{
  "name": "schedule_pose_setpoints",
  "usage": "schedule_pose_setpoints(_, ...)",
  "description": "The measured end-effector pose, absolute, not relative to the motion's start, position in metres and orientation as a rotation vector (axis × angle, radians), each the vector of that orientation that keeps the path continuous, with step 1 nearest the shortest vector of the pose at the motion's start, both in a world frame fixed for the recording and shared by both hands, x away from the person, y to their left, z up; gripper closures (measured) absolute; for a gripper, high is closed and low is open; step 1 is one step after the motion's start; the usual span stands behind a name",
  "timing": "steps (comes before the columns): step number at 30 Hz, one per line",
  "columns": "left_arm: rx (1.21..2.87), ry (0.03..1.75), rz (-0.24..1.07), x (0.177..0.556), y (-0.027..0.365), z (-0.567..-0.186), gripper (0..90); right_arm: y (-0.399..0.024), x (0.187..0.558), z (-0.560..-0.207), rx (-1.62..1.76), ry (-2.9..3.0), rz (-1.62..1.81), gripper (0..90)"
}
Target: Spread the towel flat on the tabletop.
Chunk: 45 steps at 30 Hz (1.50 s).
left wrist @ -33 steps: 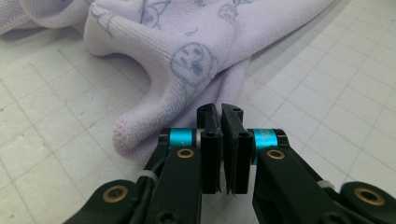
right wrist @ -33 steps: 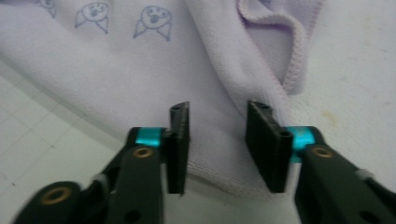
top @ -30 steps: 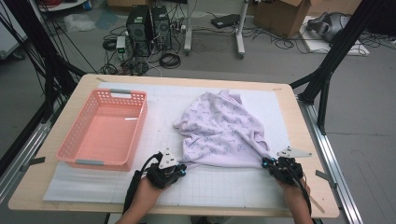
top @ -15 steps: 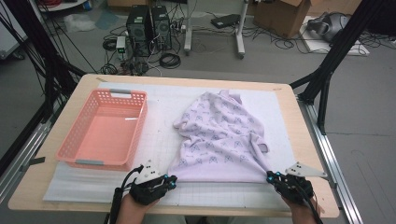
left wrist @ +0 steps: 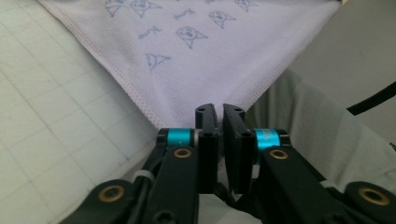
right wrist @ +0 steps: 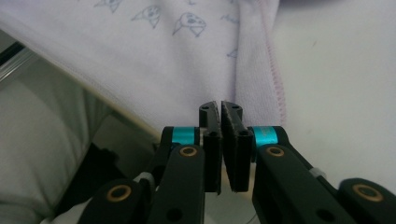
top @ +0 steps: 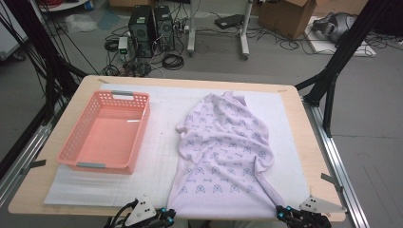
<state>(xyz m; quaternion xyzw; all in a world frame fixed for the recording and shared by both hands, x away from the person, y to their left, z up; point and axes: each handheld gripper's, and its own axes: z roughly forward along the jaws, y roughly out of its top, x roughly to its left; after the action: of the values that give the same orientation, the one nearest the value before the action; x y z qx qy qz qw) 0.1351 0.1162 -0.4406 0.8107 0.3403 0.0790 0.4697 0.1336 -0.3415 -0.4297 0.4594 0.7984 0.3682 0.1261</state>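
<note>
I see the lilac printed cloth [top: 223,152] spread on the white mat [top: 157,156], at three o'clock of the pink basket [top: 107,135]. My left gripper [top: 164,217] pinches its six-o'clock left corner and my right gripper [top: 284,216] its right corner, though both jaws have just eased slightly apart.

A pink basket [top: 107,135] sits on the white mat [top: 161,142] toward the table's [top: 304,137] left edge; computer towers [top: 152,23] stand beyond the far edge.

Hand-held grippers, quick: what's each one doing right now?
Left hand-held gripper: closed on the near corner of the lilac printed garment, jaws just easing open.
Right hand-held gripper: closed on its other near corner, likewise easing.
</note>
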Motion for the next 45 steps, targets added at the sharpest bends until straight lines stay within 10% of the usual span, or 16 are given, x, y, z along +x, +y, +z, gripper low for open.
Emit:
schedule_pose_setpoints(6, 1.87, 0.927, 0.27, 0.147, 0.127, -0.438, 52.1, -0.35, 0.136, -0.424, 1.362, 2.154, 1.165, 64.5)
schedule_pose_setpoints(13, 1.812, 1.008, 0.271, 0.172, 0.131, -0.444, 49.1, -0.325, 0.179, -0.437, 1.344, 2.148, 1.053, 65.5)
schedule_pose_setpoints(16, 1.812, 1.008, 0.273, 0.178, 0.13, -0.444, 48.8, -0.32, 0.192, -0.444, 1.384, 2.175, 1.042, 80.4)
schedule_pose_setpoints(25, 1.799, 1.024, 0.272, 0.203, 0.132, -0.443, 45.9, -0.359, 0.148, -0.429, 1.394, 2.193, 0.839, 87.7)
schedule_pose_setpoints(33, 1.818, 1.03, 0.249, 0.227, 0.124, -0.446, 44.7, -0.369, 0.16, -0.424, 1.419, 2.105, 0.931, 63.4)
schedule_pose_setpoints(45, 1.952, 1.026, 0.239, 0.272, 0.075, -0.451, 39.7, -0.353, 0.233, -0.436, 1.45, 2.053, 0.97, 57.1)
